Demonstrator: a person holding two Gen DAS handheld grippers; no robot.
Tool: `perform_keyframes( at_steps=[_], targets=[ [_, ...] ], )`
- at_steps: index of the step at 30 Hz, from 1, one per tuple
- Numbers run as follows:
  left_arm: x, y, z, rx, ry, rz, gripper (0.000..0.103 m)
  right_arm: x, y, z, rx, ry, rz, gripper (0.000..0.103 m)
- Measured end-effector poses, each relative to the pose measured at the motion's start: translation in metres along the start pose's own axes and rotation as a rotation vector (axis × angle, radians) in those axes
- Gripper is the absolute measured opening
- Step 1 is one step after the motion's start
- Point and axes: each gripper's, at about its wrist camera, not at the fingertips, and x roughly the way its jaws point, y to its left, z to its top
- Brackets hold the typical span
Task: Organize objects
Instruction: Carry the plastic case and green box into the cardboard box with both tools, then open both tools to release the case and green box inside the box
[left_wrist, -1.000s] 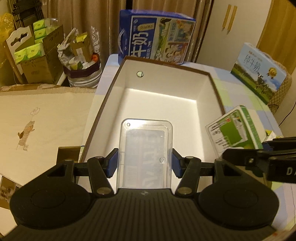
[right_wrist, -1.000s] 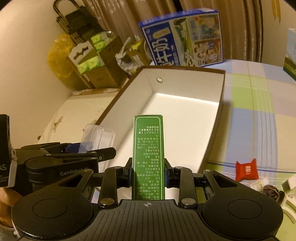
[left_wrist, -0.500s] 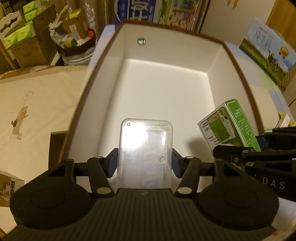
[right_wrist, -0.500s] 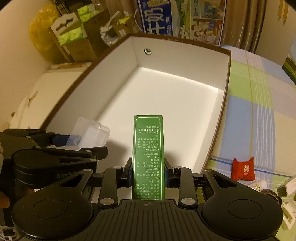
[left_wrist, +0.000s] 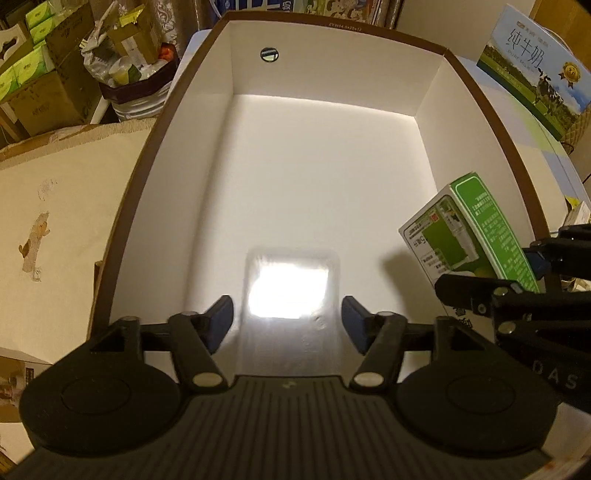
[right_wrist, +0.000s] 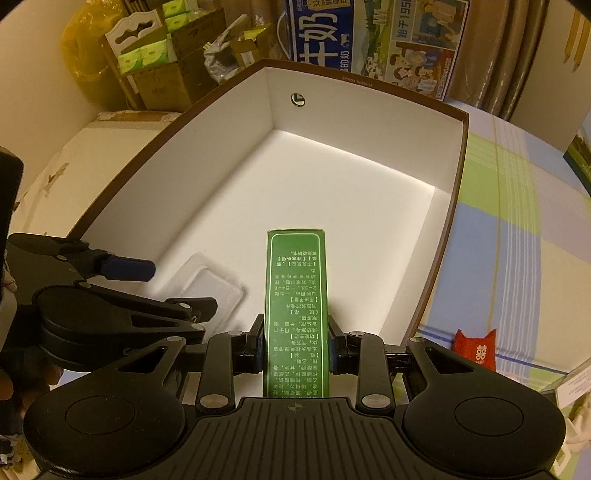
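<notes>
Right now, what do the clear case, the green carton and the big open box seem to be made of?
Clear case: probably hard transparent plastic, glossy; the box floor shows through and it glares.
Green carton: printed paperboard, smooth, with sharp folded edges.
Big open box: likely rigid cardboard, matte white inside, brown rim.

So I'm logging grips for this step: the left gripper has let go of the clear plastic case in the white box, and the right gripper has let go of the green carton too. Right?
Only half right. The left gripper is open, with the clear plastic case lying in the white box. But the right gripper is shut on the green carton, as the right wrist view shows.
</notes>
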Motion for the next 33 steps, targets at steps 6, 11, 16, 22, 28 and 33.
perform_keyframes(
  at_steps=[6,11,16,22,28,33],
  targets=[
    [-0.005,0.001,0.000,-0.002,-0.005,-0.005,0.066,-0.001,0.000,0.003,0.003,-0.001,-0.001,0.027],
    [-0.014,0.004,-0.001,-0.007,-0.024,-0.022,0.068,-0.002,-0.002,0.003,0.009,-0.026,-0.022,0.029],
    [-0.023,0.005,-0.003,-0.005,-0.044,-0.030,0.072,-0.015,-0.004,0.002,0.018,-0.051,0.009,0.036],
    [-0.038,0.005,-0.007,-0.010,-0.071,-0.040,0.075,-0.034,-0.004,-0.005,0.035,-0.072,0.034,0.038],
    [-0.058,0.004,-0.010,-0.010,-0.104,-0.050,0.078,-0.056,-0.005,-0.014,0.063,-0.105,0.067,0.039],
    [-0.072,-0.003,-0.013,-0.010,-0.126,-0.050,0.079,-0.072,-0.008,-0.023,0.081,-0.133,0.086,0.039]
  ],
)
